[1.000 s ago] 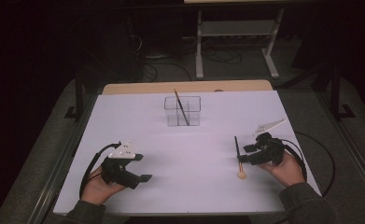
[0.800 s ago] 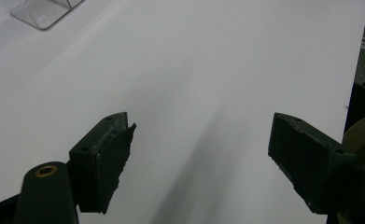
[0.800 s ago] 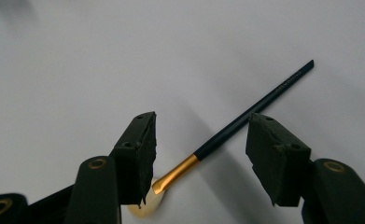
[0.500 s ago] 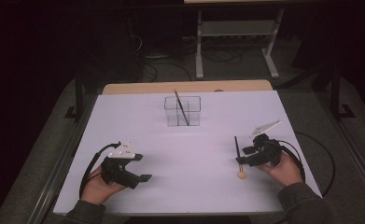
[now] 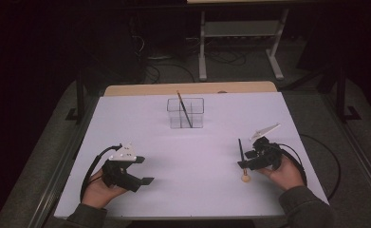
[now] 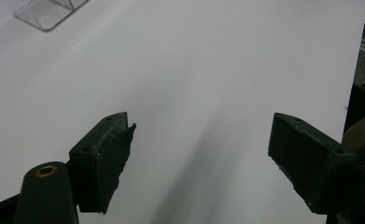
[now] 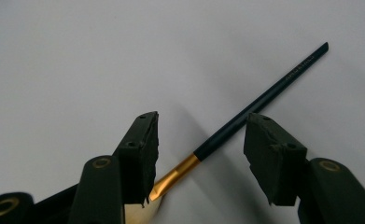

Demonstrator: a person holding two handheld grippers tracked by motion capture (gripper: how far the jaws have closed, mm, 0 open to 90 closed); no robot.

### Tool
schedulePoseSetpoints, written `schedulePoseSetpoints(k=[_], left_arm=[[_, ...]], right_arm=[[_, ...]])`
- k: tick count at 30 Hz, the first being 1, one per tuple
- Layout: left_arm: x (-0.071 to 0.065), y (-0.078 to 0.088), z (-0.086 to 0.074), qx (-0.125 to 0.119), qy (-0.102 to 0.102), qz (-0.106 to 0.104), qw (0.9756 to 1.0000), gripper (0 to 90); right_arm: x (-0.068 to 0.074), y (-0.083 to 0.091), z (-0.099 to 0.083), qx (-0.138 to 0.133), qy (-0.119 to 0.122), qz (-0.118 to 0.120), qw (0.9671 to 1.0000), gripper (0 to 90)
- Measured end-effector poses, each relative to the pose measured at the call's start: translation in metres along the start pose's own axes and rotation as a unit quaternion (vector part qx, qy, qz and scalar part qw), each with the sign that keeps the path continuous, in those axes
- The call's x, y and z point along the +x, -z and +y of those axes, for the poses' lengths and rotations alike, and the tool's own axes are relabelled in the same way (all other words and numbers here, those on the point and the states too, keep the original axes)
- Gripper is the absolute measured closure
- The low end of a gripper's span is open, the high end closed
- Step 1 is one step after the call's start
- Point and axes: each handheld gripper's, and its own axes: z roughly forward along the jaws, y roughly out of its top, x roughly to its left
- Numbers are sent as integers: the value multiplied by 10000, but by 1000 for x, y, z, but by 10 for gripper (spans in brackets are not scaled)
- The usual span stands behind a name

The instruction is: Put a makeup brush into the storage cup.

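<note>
Two grippers up on my feed, both low over the white table (image 5: 192,142).

Right gripper (image 5: 242,161): jaws spread, straddling a makeup brush (image 5: 240,154) that lies flat on the table. Nothing pinched, and I see daylight on both sides of the handle in the right gripper view (image 7: 199,154). Brush (image 7: 259,100) there: dark handle, gold ferrule (image 7: 175,175), pale bristle head mostly tucked behind the left-hand jaw.

Brush axis: in the high view it runs nearly straight away from me, a slight lean to the left at the far end. Handle tip points at the far edge of the table, roughly toward the container side; bristle head (image 5: 245,178) points back at my edge, sitting just beside the right hand (image 5: 282,173). In the right gripper view the same axis reads as a diagonal, handle tip at upper right, ferrule at lower left, so the brush crosses the jaw gap at a skew and is not square to the pads.

Left gripper (image 5: 145,180): jaws wide apart, bare table between them in the left gripper view (image 6: 199,158). It sits near the front left of the table, well apart from the brush, left hand (image 5: 102,190) under it.

Clear container (image 5: 185,114) stands at table centre, toward the far edge, with a second dark brush (image 5: 184,108) leaning in it, tilted. A corner of the container shows at top left in the left gripper view (image 6: 45,14).
</note>
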Motion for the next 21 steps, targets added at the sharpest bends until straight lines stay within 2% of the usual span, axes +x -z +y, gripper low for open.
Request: schedulePoseSetpoints(k=[21], left_arm=[[1,0,-1,23,20,-8,10000,202]], right_arm=[[-3,-9,1,297,-116,-204,9993,550]])
